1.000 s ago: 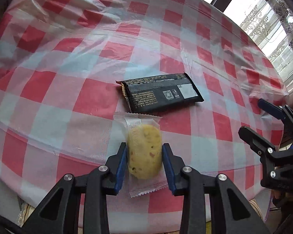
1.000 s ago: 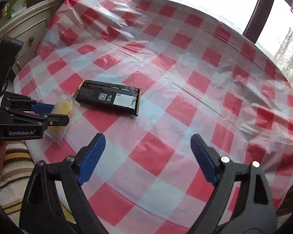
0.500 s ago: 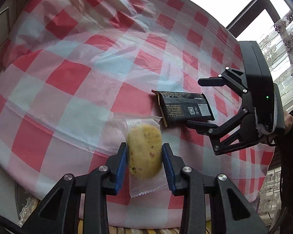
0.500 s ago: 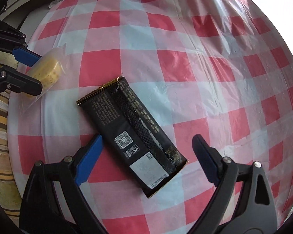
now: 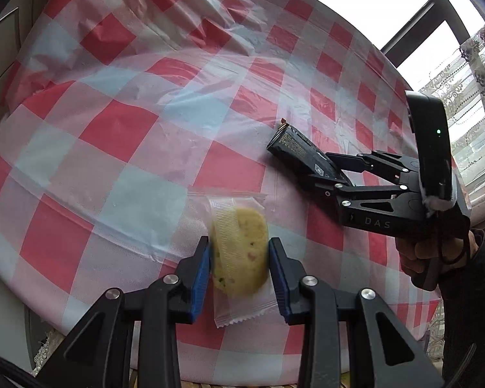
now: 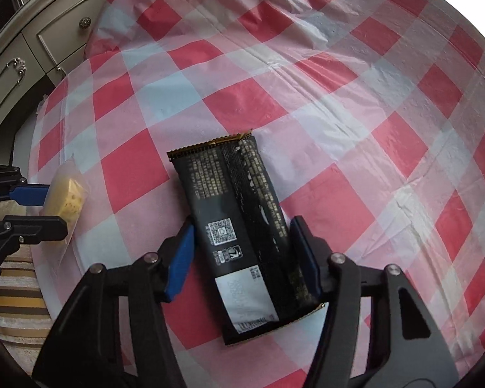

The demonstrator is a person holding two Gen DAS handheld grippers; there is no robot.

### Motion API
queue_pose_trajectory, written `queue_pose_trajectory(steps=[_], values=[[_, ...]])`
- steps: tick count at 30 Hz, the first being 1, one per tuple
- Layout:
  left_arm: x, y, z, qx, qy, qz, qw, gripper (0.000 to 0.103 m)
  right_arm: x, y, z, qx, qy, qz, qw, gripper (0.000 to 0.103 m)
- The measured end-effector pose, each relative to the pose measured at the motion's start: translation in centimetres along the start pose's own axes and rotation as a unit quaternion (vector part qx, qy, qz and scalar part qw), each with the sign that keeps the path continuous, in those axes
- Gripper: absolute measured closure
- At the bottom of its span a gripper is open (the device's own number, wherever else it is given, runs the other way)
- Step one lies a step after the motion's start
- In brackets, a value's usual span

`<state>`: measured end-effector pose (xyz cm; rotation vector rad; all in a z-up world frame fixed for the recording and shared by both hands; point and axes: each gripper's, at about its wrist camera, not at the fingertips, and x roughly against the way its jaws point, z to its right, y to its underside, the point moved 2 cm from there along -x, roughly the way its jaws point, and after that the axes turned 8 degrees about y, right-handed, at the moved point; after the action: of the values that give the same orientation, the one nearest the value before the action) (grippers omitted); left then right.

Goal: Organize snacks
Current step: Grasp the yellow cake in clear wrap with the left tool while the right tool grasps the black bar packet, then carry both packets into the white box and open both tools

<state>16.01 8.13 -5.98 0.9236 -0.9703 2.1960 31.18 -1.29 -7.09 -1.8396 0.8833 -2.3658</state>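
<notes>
The left claw (image 5: 239, 260) is clenched on a cake (image 5: 239, 252), a yellow round one sealed in a clear wrapper, its blue pads pressing the cake from both sides. The cake sits near the edge of the surface (image 5: 119, 129), which is covered by a red, white and pale blue checked cloth under a wrinkled clear sheet; from these views I cannot tell whether the wrapper touches the cloth or hangs just above it.

The right claw (image 6: 242, 249) is grasping a black bar (image 6: 239, 226), a long flat pack with a gold crimped end, a code square and a white label. Its pads (image 6: 181, 255) sit against the two long sides of the bar, near the label end. In the left view the bar (image 5: 299, 155) tilts, its far end raised off the cloth, held by the right claw (image 5: 331, 173) with the person's hand (image 5: 436, 255) on the grip.

The bar and the cake are apart, the cake toward the left edge. A cream cabinet (image 6: 32, 51) with metal knobs stands beyond the surface, and a window (image 5: 420, 16) is at the far side.
</notes>
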Motion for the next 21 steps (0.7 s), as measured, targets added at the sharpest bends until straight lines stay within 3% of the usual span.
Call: queue_pose_trajectory(steps=[6, 16, 21], values=[[-0.2, 0.1, 0.6, -0.014, -0.011, -0.003, 0.9998, 0.067, 1.5, 2.8, -0.2, -0.096, 0.052, 0.002, 0.994, 0.047], [-0.4, 0.8, 3.3, -0.061, -0.005, -0.011, 0.998, 0.067, 5.7, 9.9, -0.2, -0.232, 0.109, -0.018, 0.967, 0.048], [0.1, 2.0, 6.2, -0.093, 0.011, -0.021, 0.9954, 0.067, 9.6, 13.5, 0.1, -0.28, 0.127, -0.006, 0.951, 0.048]])
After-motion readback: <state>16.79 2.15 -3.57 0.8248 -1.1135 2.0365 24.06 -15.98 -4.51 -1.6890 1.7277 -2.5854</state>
